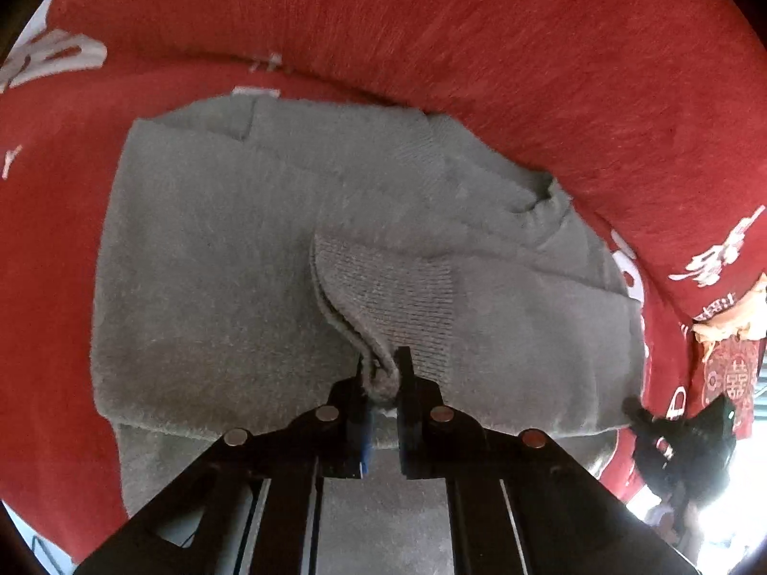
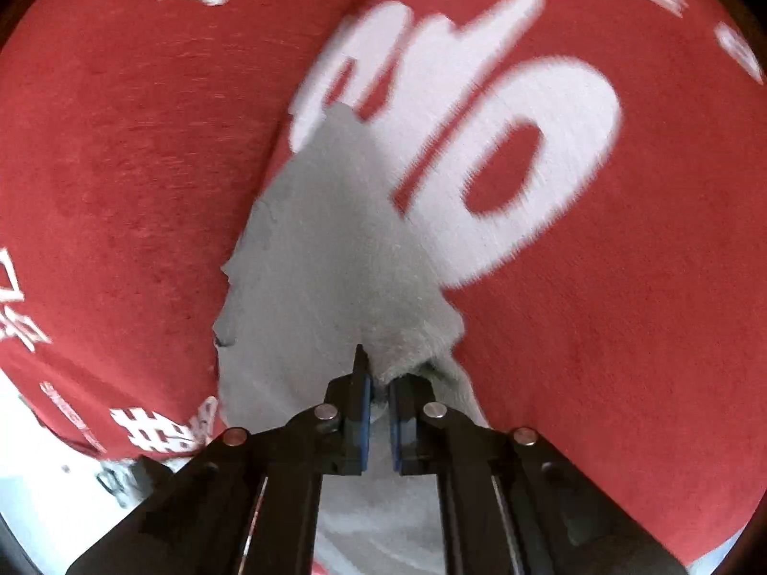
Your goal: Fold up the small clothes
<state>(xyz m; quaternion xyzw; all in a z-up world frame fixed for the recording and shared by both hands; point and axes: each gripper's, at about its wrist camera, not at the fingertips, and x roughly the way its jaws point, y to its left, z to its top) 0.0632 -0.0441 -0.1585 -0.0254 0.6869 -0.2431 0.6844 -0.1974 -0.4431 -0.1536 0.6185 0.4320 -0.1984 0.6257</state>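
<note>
Lying on a red cloth (image 1: 479, 24), a grey garment (image 1: 215, 263) is pinched at its ribbed cuff by the left gripper (image 1: 383, 373) and at an edge by the right gripper (image 2: 378, 378).

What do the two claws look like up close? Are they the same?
Yes, they look alike. The left claw and the right claw are both black, with two flat fingers lined with blue pads. Behind the fingers, black bars spread out in a V shape, dotted with round silver studs. Pale rails run back toward the camera. No sleeves or cables show.
</note>
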